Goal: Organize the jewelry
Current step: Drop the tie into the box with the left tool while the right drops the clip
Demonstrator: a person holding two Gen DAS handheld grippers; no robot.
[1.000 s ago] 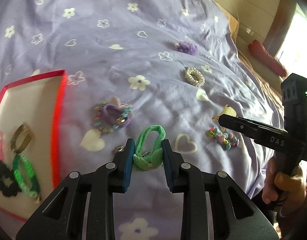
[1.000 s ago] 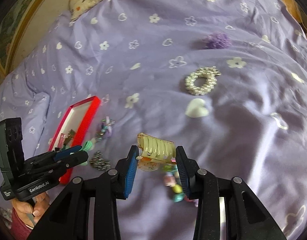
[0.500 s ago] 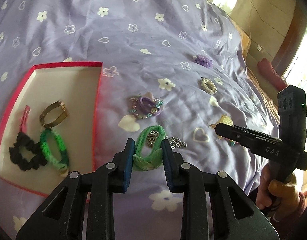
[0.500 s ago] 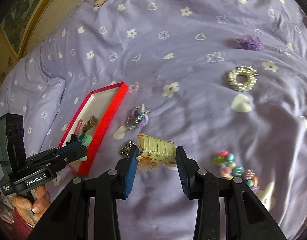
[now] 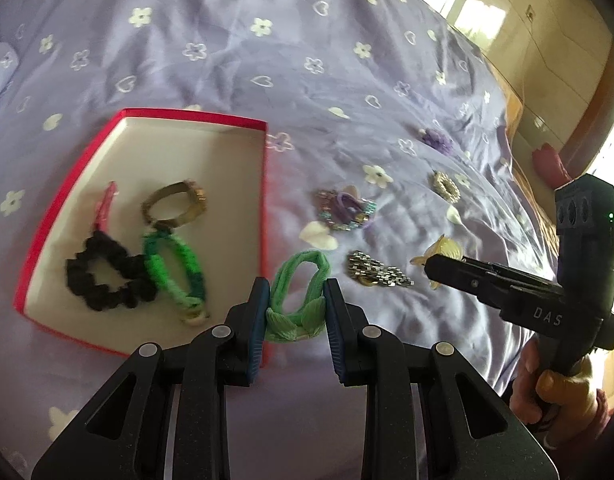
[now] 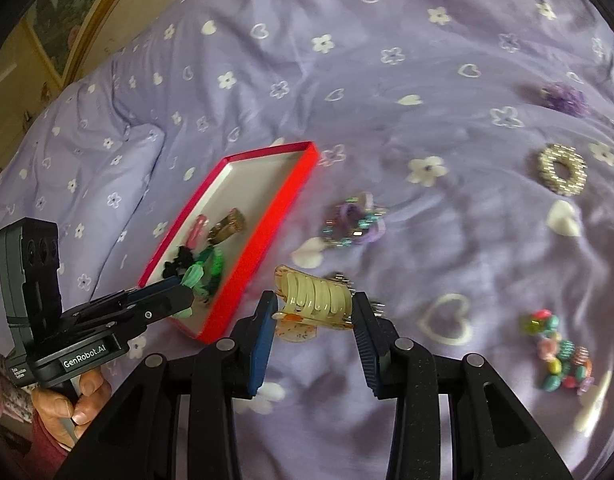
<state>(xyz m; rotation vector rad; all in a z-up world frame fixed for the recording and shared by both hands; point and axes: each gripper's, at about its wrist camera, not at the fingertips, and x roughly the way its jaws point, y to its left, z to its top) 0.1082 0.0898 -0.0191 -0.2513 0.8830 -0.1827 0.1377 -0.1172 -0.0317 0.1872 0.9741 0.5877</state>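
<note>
Jewelry is split between the red box on the purple bed and the cover to its right. The left tongs are clenched on a light green hair tie, hanging just over the box's right wall near its near corner. The right tongs grasp a pale yellow claw clip, a little right of the box. Inside lie a black scrunchie, a bright green band, a brass bangle and a pink clip. To do this step well, I would carry the tie past the wall to the bare floor toward the box's far edge, lower it, then release; the clip should follow into free space.
</note>
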